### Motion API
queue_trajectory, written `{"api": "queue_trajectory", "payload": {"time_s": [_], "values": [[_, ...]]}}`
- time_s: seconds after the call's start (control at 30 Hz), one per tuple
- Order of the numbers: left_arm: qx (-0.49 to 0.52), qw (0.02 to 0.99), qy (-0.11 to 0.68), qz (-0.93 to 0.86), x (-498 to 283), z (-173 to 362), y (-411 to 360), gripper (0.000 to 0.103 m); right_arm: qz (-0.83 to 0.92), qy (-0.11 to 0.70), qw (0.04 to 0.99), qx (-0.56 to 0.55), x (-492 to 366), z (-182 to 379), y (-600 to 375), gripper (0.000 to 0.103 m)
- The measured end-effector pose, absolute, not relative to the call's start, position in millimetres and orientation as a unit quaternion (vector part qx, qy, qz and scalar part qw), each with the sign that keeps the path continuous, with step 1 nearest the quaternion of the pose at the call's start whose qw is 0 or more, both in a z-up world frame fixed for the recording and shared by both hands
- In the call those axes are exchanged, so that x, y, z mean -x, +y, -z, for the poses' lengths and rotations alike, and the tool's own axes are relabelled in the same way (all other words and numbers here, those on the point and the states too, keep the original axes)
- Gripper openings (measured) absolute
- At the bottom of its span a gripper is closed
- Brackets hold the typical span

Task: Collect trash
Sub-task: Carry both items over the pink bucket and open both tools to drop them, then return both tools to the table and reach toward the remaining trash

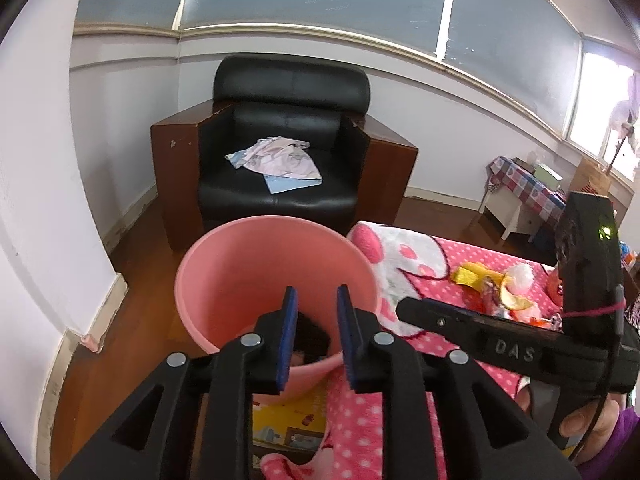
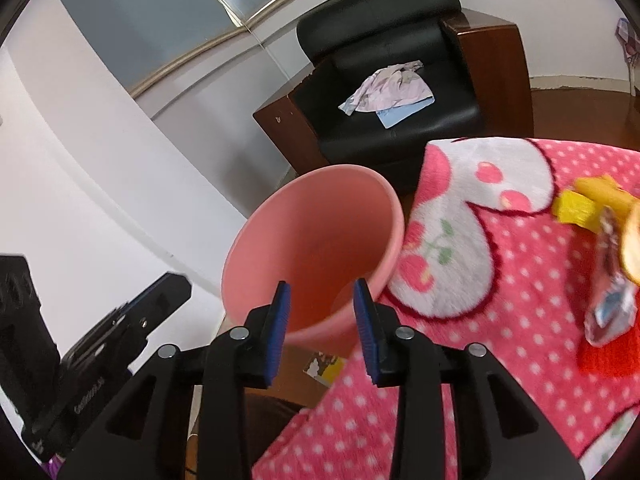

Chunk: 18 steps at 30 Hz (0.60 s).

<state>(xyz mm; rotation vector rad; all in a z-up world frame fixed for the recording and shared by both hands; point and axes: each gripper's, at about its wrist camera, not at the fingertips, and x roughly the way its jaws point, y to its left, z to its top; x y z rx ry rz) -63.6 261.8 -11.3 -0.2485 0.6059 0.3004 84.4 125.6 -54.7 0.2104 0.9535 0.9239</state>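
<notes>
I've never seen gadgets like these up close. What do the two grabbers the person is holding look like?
Both are black plastic tongs. The left gripper and right gripper each end in two flat fingers faced with ribbed blue pads, jointed by silver rivets. The right one's body carries raised letters "DAS", a green light, a black cable and pink thread. A purple sleeve shows.

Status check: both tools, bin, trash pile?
Left tool open, empty, over pink bin. Right tool open, empty, also at the bin. Trash pile on pink blanket, untouched. Nothing in the way.
</notes>
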Motion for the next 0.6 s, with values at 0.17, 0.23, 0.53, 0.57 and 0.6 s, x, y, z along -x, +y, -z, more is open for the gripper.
{"api": "queue_trajectory", "payload": {"time_s": [0.17, 0.23, 0.53, 0.57, 0.6], "values": [[0.118, 0.940, 0.294, -0.128, 65, 3, 228, 0.025, -0.414, 0.420, 0.804, -0.082, -60, 42, 87, 0.034], [0.118, 0.941, 0.294, -0.120, 66, 1, 211, 0.025, -0.404, 0.409, 0.814, -0.077, -47, 38, 66, 0.034], [0.082, 0.944, 0.312, -0.076, 65, 11, 121, 0.026, -0.345, 0.392, 0.848, -0.087, -11, 37, -21, 0.034], [0.077, 0.943, 0.315, -0.070, 64, 13, 112, 0.026, -0.336, 0.390, 0.853, -0.087, -7, 38, -30, 0.034], [0.075, 0.943, 0.318, -0.066, 64, 16, 106, 0.026, -0.328, 0.389, 0.856, -0.088, -5, 38, -37, 0.034]]}}
